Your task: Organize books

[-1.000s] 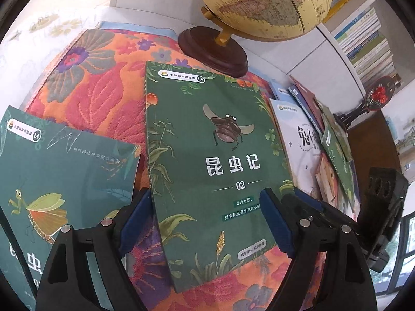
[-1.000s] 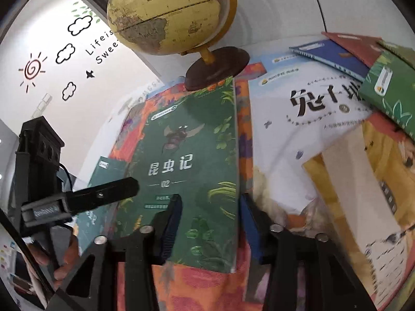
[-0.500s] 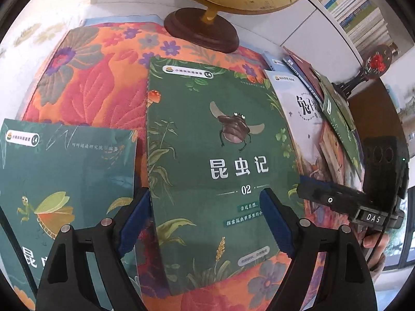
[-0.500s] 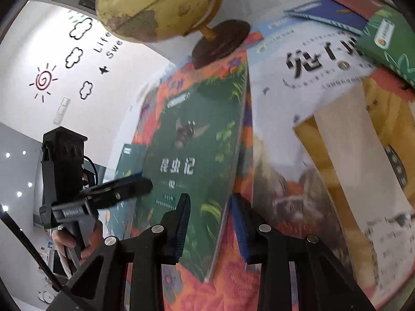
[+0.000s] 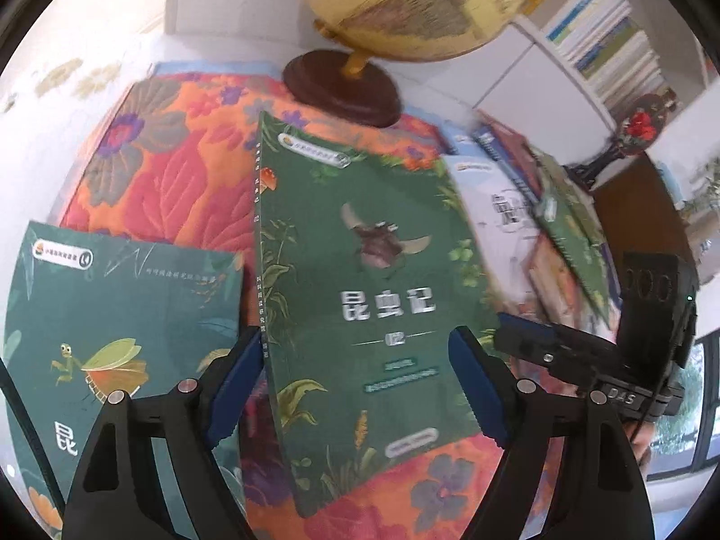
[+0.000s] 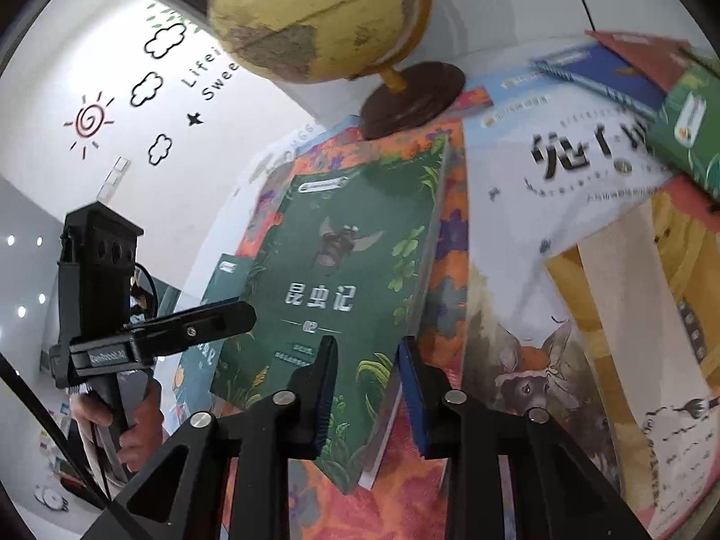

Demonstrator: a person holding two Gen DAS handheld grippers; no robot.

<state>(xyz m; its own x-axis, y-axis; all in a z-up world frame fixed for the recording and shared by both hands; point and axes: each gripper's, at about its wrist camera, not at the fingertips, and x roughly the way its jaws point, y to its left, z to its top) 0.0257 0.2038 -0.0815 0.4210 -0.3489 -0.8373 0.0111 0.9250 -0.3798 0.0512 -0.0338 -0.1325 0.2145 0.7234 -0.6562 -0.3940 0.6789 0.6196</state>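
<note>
A green book with a beetle on its cover [image 5: 360,270] lies on the floral cloth [image 5: 171,171], its right edge tilted up. My right gripper [image 6: 366,387] has that book's lower right edge [image 6: 378,373] between its pads. Its jaws are closing, one finger [image 5: 531,342] is under the edge, and a gap still shows at the pads. My left gripper [image 5: 355,387] hovers open over the book's lower half, touching nothing. A teal book with a mantis [image 5: 121,328] lies to the left.
A globe [image 5: 405,9] on a dark round base [image 5: 342,90] stands just behind the green book. A white book [image 6: 562,171] and several overlapping books [image 5: 562,234] lie to the right. A bookshelf [image 5: 607,45] is at the back right. A hand [image 6: 135,423] holds the left gripper.
The right gripper came in at the green book's right edge and its jaws narrowed around it. That edge rose, so the book now tilts. The left gripper hardly moved.
</note>
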